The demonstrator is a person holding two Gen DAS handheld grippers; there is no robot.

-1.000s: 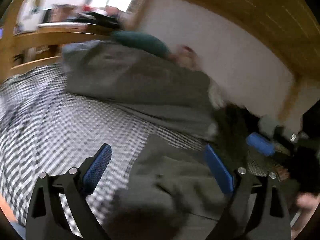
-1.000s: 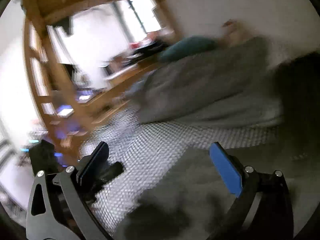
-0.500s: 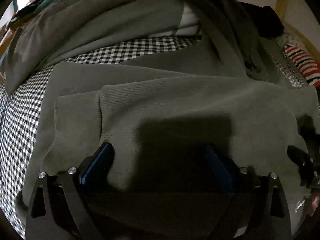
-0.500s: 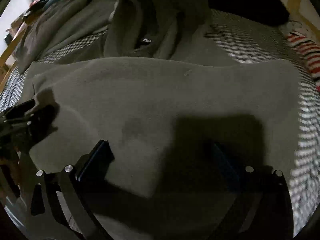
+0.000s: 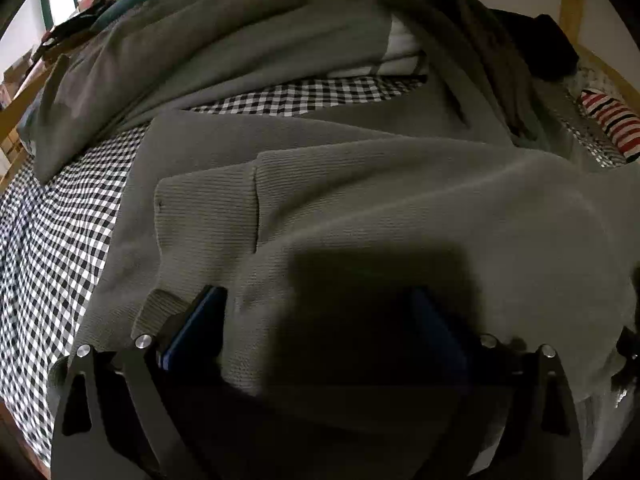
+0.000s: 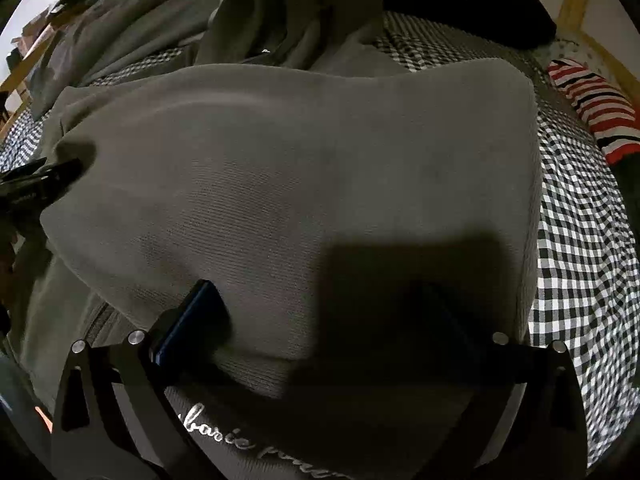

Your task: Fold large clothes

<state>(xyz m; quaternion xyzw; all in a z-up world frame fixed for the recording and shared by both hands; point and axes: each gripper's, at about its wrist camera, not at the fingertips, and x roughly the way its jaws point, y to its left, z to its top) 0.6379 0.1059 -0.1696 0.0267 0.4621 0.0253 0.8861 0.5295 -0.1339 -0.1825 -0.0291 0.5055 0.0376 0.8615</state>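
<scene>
Nearest, the left gripper (image 5: 316,320) and right gripper (image 6: 320,316) both stand spread wide, holding nothing, low over the grey sweater (image 6: 304,176). It lies partly folded on the checked bed (image 6: 576,256), its upper layer doubled over the lettered front, with a ribbed cuff (image 5: 206,208) showing at the left. Beyond lie a rumpled grey pile (image 5: 224,36) and a striped garment (image 6: 592,108). Judged risk: the thick knit may spring open or skew if one side is pinched through only a single layer.

Grey sweater (image 5: 400,208), black-white checked sheet (image 5: 52,240)
</scene>
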